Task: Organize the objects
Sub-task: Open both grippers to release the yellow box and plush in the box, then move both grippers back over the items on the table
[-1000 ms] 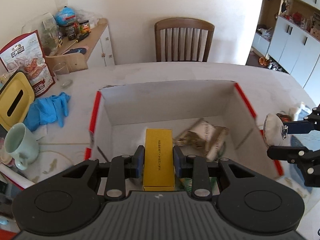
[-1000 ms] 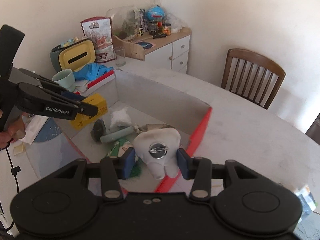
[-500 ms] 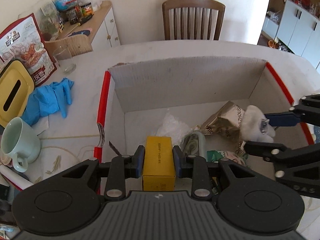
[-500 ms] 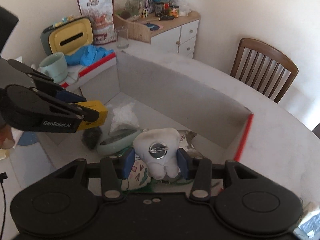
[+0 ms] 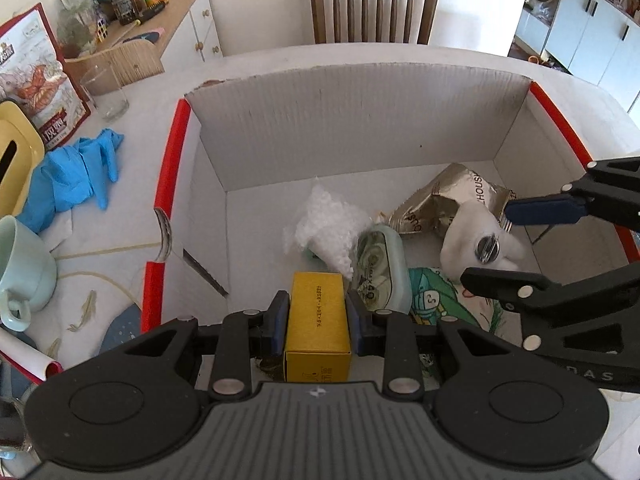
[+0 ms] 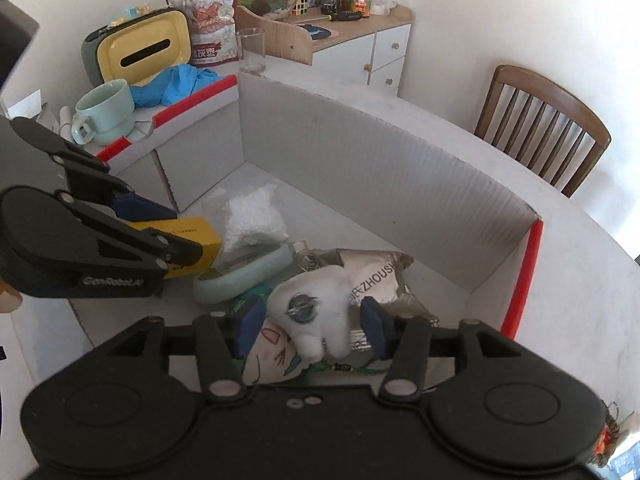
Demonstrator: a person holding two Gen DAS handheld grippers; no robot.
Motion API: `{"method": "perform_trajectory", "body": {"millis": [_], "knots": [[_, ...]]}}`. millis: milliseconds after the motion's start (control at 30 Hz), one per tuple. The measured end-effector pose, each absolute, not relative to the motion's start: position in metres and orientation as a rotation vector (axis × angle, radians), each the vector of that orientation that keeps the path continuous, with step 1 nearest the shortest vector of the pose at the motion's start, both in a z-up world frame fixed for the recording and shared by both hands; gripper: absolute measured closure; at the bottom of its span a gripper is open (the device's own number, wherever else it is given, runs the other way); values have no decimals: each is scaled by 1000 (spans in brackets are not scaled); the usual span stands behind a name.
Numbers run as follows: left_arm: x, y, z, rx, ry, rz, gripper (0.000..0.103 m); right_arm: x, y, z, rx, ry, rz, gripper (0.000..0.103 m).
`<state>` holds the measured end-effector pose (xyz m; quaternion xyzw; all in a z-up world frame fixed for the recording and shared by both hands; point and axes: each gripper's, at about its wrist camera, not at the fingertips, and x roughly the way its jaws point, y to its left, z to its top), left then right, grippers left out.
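Inside the white cardboard box (image 5: 360, 120) with red-taped rims on our tabletop (image 5: 120, 248), our left hand-held gripper (image 5: 318, 322) clamps a yellow carton (image 5: 318, 320) printed with small dark characters, low over the box floor. Our right hand-held gripper (image 6: 310, 330) is opening its jaws around a white, tooth-shaped plush (image 6: 316, 316) bearing a metal clip, which lies on a printed pouch (image 6: 272, 356) beside a gold foil bag (image 6: 380, 276).
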<state>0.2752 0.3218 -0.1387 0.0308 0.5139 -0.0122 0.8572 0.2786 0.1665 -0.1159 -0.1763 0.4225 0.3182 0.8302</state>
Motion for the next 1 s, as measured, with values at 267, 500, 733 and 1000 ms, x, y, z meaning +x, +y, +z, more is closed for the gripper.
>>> {"method": "perform_trajectory", "body": {"millis": [267,500,733,1000], "knots": [[272,322,-137,46,1093,-36,72,269,160,-108,-362,880,672,47],[262,316,-123,41,1041,-54,39,257,148,-92,-328,855,678,45],[251,311,-106,37,999,-72,39,243,132,-69,-284,821,681,41],[235,303,-86,21,945,-107,34,228,107,-46,-220,794,661,39]]}}
